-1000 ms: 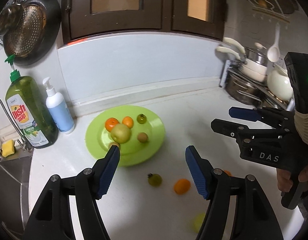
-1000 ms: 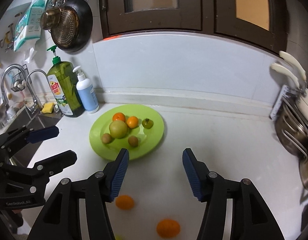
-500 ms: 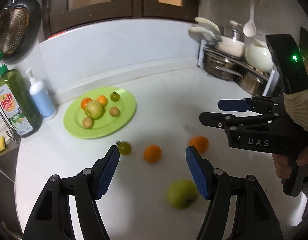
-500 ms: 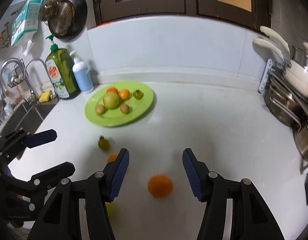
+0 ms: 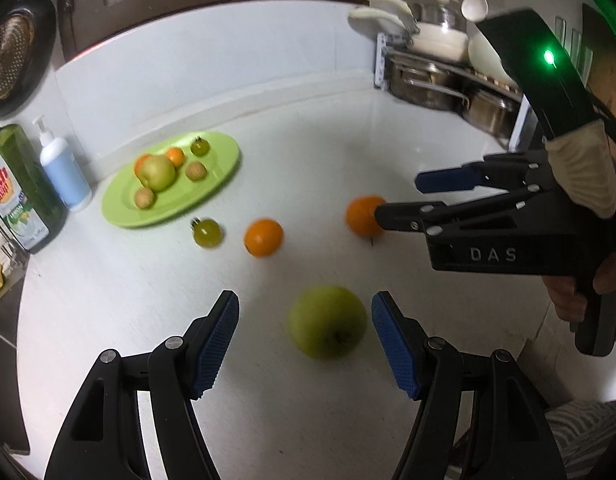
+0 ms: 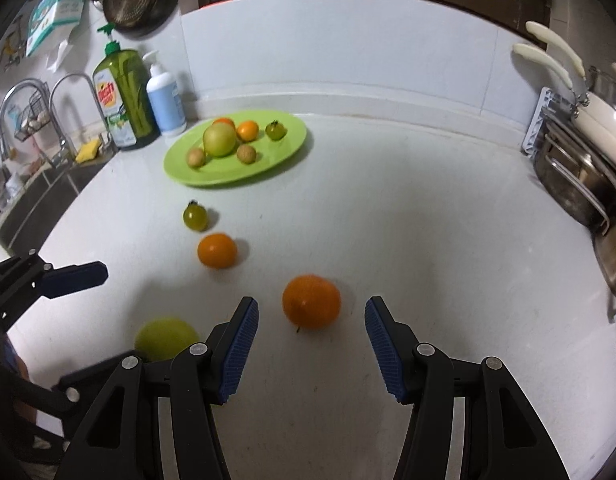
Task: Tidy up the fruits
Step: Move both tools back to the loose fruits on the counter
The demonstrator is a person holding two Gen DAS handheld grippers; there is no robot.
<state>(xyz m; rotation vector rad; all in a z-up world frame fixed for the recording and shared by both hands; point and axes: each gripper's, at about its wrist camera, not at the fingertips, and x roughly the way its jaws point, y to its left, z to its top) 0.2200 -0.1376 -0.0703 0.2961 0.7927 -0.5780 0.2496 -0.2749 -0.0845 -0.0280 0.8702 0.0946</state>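
left gripper [image 5: 304, 340] is lining up on the green apple [image 5: 328, 322], jaws wide open, gripping nothing, apple sitting between them on the counter [image 5: 348, 152] | right gripper [image 6: 311, 350] is doing the same over the big orange [image 6: 311, 301], open and empty | looks like both are headed for the green plate [image 6: 268, 166], already loaded with fruit

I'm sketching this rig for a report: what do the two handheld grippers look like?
Both are black plastic frames with silver screws and ribbed blue finger pads. The right gripper carries white "DAS" lettering, a lit green indicator light and a beige fabric wrap. The left gripper shows the same build.
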